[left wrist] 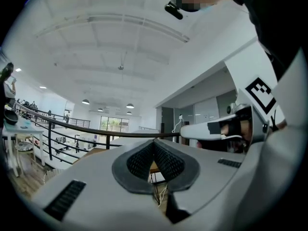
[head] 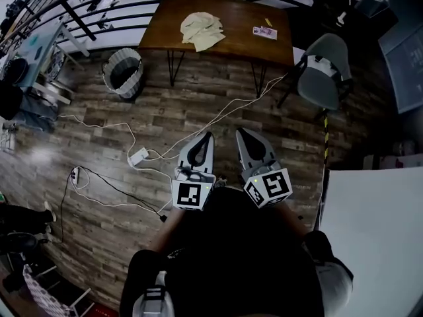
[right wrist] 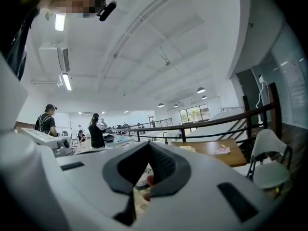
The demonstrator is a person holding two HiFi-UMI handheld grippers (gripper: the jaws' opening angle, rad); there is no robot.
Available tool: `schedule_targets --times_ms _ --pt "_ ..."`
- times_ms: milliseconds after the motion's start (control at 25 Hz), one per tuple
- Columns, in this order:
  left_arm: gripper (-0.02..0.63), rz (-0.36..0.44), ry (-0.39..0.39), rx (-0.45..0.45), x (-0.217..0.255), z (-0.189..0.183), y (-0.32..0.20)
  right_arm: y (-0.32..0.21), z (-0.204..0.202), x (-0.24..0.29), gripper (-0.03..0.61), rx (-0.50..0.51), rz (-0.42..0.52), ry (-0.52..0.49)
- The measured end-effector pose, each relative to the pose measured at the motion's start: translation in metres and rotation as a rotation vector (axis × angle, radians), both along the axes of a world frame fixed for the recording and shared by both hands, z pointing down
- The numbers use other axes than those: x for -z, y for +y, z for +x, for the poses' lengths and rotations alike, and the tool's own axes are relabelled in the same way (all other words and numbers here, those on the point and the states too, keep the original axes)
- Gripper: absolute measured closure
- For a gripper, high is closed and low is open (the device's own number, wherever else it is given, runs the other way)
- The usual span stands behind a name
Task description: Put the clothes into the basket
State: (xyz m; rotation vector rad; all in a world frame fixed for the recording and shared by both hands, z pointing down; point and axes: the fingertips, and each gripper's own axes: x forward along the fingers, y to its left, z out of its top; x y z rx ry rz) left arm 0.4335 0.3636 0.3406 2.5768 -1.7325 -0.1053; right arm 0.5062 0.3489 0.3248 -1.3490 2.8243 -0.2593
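- The clothes (head: 201,30) lay as a crumpled cream heap on the wooden counter (head: 234,12), left of its middle. The heap ran slightly longer from far-left to near-right, with a loose flap pointing at the near edge.
- The basket (head: 134,79) stood upright on the floor (head: 198,101), mouth up, just beside the counter's left end and apart from its hairpin legs (the inside was too dark to read).
- A small pink packet (head: 264,33) lay near the counter's right end, well apart from the heap.
- The floor was dark wood plank. White cables (head: 221,116) trailed over it from under the counter to a power strip (head: 139,156).
- A black railing (head: 125,6) ran behind the counter, and a bright, high-ceilinged hall lay beyond it.
- A grey chair (head: 322,71) stood just beside the counter's right end, and a white panel (head: 373,223) filled the near right.
- Open floor stretched between the person and the counter, crossed only by the cables.
- The left hand-held gripper (head: 207,137) was clenched on nothing, its tips meeting. It was held level and aimed at the counter.
- The right hand-held gripper (head: 242,133) was likewise clenched and empty, held just beside the left one and well short of the heap.
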Motion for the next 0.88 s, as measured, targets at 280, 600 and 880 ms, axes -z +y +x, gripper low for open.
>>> schedule_targets --times_ms 280,600,880 --pt "0.601 -0.006 -0.003 0.053 -0.001 -0.011 -0.009 -0.008 0.001 -0.001 0.569 0.007 0.005 -0.013" --pt "0.601 -0.002 0.025 -0.015 -0.005 -0.023 -0.057 -0.056 -0.016 -0.005 0.569 -0.012 -0.015 -0.033" --pt "0.601 -0.009 0.064 -0.033 -0.005 -0.045 -0.118 -0.113 -0.041 -0.004 0.569 -0.035 -0.027 -0.031"
